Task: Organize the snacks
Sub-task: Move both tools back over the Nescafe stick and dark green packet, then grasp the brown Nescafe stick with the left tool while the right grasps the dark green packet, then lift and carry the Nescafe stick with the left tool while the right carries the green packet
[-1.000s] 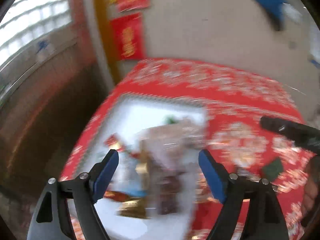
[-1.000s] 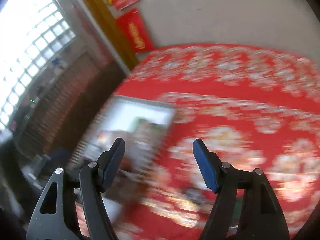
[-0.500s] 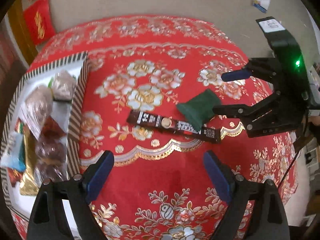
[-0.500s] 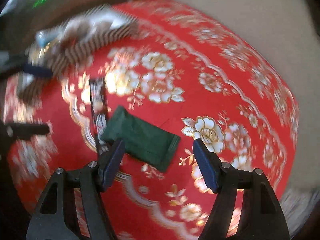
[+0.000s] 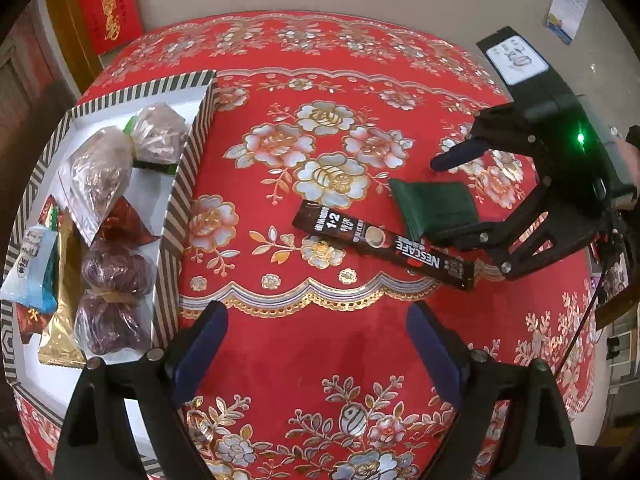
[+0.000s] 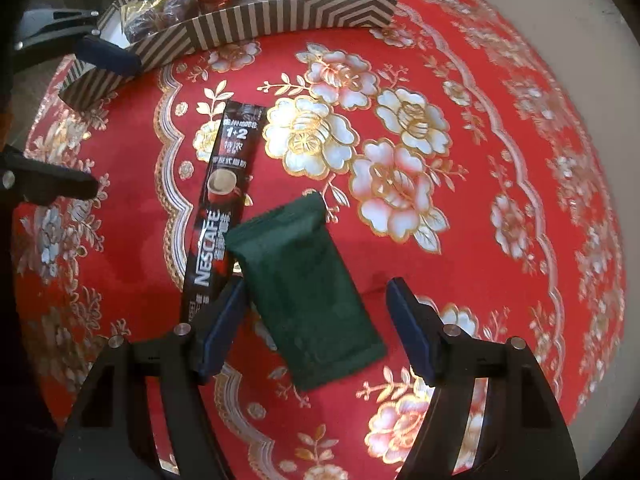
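Right tongs point(image 6: 312, 320) are straddling, jaws wide and not yet gripping, the dark green foil sachet point(image 6: 308, 292) lying on the red floral bench point(image 6: 500, 280), presumably for boxing; left tongs point(image 5: 316, 344) are hovering empty, jaws just widened.

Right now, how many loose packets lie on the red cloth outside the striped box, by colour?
Dark green packet: 1
Dark brown coffee stick: 1
Total: 2

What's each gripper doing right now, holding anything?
Left gripper: open and empty above the red tablecloth; its jaws have just been opening.
Right gripper: open, jaws either side of the green packet, not gripping it yet.
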`<state>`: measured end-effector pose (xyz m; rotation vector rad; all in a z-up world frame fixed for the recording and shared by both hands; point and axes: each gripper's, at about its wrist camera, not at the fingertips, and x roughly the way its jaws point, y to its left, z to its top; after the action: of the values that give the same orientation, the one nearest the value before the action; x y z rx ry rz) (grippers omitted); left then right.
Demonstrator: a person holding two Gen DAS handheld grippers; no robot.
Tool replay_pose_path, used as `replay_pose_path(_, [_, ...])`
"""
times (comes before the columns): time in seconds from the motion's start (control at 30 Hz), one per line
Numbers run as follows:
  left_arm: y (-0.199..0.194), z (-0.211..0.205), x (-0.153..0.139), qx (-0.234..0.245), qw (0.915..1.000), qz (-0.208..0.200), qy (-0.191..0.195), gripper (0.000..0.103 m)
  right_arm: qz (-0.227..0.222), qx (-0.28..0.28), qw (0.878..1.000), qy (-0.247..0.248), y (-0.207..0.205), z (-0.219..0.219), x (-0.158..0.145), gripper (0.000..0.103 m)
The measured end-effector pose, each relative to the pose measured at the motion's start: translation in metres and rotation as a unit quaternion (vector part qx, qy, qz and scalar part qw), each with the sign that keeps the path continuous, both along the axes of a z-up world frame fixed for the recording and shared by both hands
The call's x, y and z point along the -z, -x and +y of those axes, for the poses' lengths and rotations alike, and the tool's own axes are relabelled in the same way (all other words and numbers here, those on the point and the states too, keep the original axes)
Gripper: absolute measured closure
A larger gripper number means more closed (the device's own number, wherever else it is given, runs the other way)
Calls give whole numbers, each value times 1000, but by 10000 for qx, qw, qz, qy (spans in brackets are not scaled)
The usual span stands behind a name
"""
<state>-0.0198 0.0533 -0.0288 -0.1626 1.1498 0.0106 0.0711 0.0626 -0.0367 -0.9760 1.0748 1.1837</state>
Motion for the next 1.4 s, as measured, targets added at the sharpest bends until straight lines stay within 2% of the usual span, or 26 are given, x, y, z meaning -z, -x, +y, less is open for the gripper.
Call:
replay_pose_path(0.07, [-3,2,0,-98,9999,50,44,11,262,77,9996,83,-7,1,1,32])
replay_pose_path(0.1, [-5,4,1,-171,9998,93,90,11,279,130,9995,61,-9,0,0,36])
replay_pose_path(0.13, [-7,4,1,-225,9995,144,148,11,274,155,9995,46,-9,-1,0,45])
replay_pose_path(0.2, [-15,3,5,-345,9984,335,281,11,247,226,9994,-29,-7,-5,-4,56])
replay_pose_path(0.23, [-20,0,8,-371,9978,434,340,11,226,303,9993,-40,-7,-7,-5,58])
replay_pose_path(0.37, [-42,-23,19,-408,9941,892,470,11,89,936,9953,-223,1,-33,-9,58])
replay_pose_path(0.47, [-56,-41,26,-420,9940,974,265,11,79,1500,9880,-355,4,-59,-10,58])
replay_pose_path(0.57, [-68,-49,34,-604,9921,1066,260,9,24,1961,9795,-466,18,-89,-13,58])
replay_pose_path(0.67, [-81,-60,32,-567,9939,882,353,8,128,2406,9686,-610,35,-121,-15,58])
replay_pose_path(0.77, [-92,-74,29,-367,9947,736,618,8,209,2794,9570,-755,55,-148,-16,58])
replay_pose_path(0.9, [-95,-90,30,-105,9974,629,344,8,311,3213,9417,-950,65,-166,-13,58])
replay_pose_path(1.0, [-86,-89,29,7,9977,590,327,8,362,3485,9303,-1085,74,-176,-15,58])
replay_pose_path(1.1, [-72,-81,28,200,9988,432,71,19,356,3705,9212,-1138,77,-178,-15,58])
replay_pose_path(1.2, [-61,-88,28,480,9962,295,-660,38,333,3841,9162,-1096,77,-174,-14,58])
replay_pose_path(1.27, [-52,-89,27,560,9960,125,-686,45,298,3868,9157,-1051,70,-167,-12,58])
replay_pose_path(1.3, [-50,-89,26,565,9960,70,-694,56,307,3891,9146,-1058,69,-165,-12,58])
replay_pose_path(1.33, [-48,-87,25,563,9959,22,-707,73,334,3918,9132,-1074,69,-164,-12,58])
replay_pose_path(1.4, [-45,-81,23,482,9969,31,-616,81,370,3926,9124,-1102,67,-161,-10,58])
